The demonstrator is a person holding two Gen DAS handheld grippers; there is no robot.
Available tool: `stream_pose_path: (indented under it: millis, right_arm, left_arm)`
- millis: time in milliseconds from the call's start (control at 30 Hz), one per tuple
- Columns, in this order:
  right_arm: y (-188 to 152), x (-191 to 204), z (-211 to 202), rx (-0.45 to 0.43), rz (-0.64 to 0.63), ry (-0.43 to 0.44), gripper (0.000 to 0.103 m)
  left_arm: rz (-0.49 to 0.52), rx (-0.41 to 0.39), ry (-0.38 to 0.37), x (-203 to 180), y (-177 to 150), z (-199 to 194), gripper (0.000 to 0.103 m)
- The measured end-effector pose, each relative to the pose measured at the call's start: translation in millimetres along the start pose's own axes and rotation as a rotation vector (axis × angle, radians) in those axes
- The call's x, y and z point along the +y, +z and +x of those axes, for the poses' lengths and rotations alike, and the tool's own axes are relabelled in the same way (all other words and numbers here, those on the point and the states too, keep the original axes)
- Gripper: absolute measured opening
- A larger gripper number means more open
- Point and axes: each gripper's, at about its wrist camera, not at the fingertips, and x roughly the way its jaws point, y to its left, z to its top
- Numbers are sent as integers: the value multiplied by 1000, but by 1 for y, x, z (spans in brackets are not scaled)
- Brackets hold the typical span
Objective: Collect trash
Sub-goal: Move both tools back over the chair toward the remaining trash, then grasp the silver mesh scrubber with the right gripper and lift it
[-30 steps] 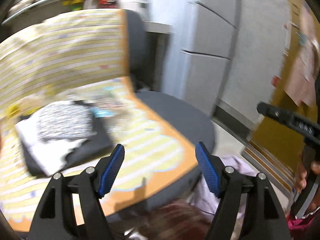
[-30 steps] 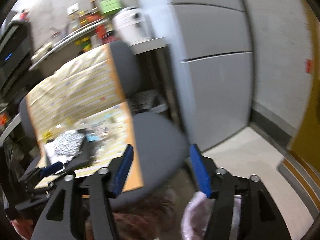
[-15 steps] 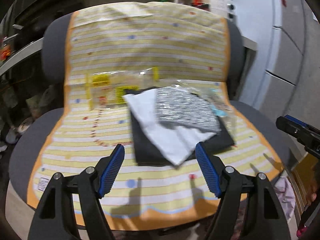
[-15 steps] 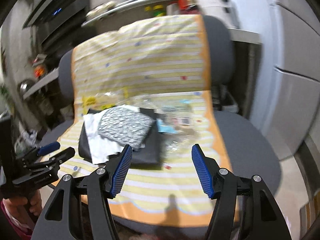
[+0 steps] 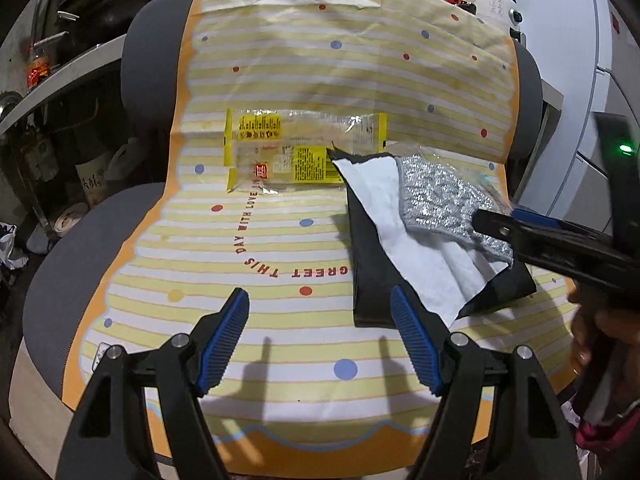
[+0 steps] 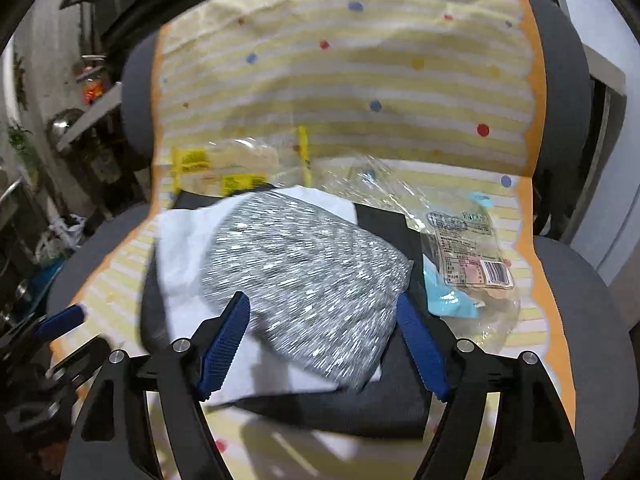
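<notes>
I hold both claws spread and empty, the left claw (image 5: 320,344) over the striped chair cover (image 5: 280,240), the right claw (image 6: 322,344) above the silvery pouch (image 6: 312,280).

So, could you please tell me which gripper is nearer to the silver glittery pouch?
The right. The right gripper hangs open directly over the silver glittery pouch, its tip reaching it in the left view. The left gripper is open over bare chair cover, off to the pouch's left.
</notes>
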Motion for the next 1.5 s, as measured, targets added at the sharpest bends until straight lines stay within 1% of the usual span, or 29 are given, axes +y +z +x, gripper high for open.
stream_pose_path:
  millis: [33,67,100,133,167,200,267,300,333,433,500,600,633,700,767,800,833,867,900,933,1000,1067,1133,1200,1333,1433,1467,1500]
  right_arm:
    - [0,-2,7,15,2,-7,65]
    - [-1,-3,10,27,3,-11,55]
    - [-1,-3,12,31,2,-9,48]
    - [-1,-2,12,23,-3,-4,43]
    - [-1,0,8,11,-11,-4,33]
    - [0,1,2,-4,-14,3,30]
    - [5,-1,-11,-39,7,26,29]
    - [7,-3,-20,-64,22,37,25]
    - [11,-6,-33,-97,38,48,24]
    - [17,-15,-67,-167,83,69,24]
    - [16,-20,-80,-170,100,66,24]
    - [-3,-30,-82,-68,155,39,24]
    - [-17,-34,-80,-24,159,-3,24]
    - [-33,-38,-80,11,158,-59,25]
    - [-52,-49,-79,53,170,-106,30]
    - [-60,-54,-80,70,168,-132,40]
    - [-67,-58,-81,67,168,-149,47]
    - [-71,-61,-84,61,164,-164,56]
    - [-75,-64,-88,48,159,-176,61]
    - [-77,-65,-93,30,156,-175,61]
    - [-78,-63,-98,-7,142,-152,62]
    - [-76,-54,-100,-36,98,-99,62]
    - [-76,-42,-93,-29,50,-55,62]
    - [-75,-28,-79,1,1,-40,62]
    - [-76,-8,-56,24,-63,-66,62]
    - [-73,2,-42,38,-116,-120,60]
    - [-73,4,-37,44,-139,-151,58]
    - [-73,6,-32,51,-158,-182,51]
  left_arm:
    - [0,3,-3,0,-1,0,71]
    - [0,5,-5,0,-2,0,71]
    - [-1,6,-5,0,-3,0,71]
    - [-2,6,-7,0,-3,-1,71]
    - [-5,6,-11,1,-4,-2,71]
    - [-7,5,-13,1,-4,-3,72]
    - [-10,0,-14,1,-4,-6,72]
    - [-10,-3,-14,0,-4,-7,72]
    - [-11,-7,-15,0,-4,-9,71]
    - [-12,-14,-36,-5,-3,-14,71]
    - [-4,-20,-51,-12,-3,-18,72]
    - [25,-20,-59,-25,-4,-20,72]
    - [31,-19,-65,-28,-5,-21,72]
    - [42,-16,-76,-35,-7,-21,71]
    - [58,-9,-86,-44,-9,-20,71]
    - [65,-5,-92,-48,-10,-20,71]
    - [72,-2,-100,-52,-11,-19,72]
    - [82,-1,-106,-57,-13,-19,72]
    - [90,0,-110,-61,-14,-19,71]
    - [96,1,-113,-64,-14,-18,72]
    - [103,2,-117,-69,-15,-17,72]
    - [107,6,-118,-73,-16,-16,72]
    - [109,8,-116,-74,-17,-16,72]
    - [111,11,-113,-74,-18,-14,72]
    - [107,16,-107,-71,-19,-13,72]
    - [102,19,-107,-68,-20,-12,72]
    - [100,19,-107,-67,-21,-12,72]
    - [99,19,-108,-67,-21,-13,72]
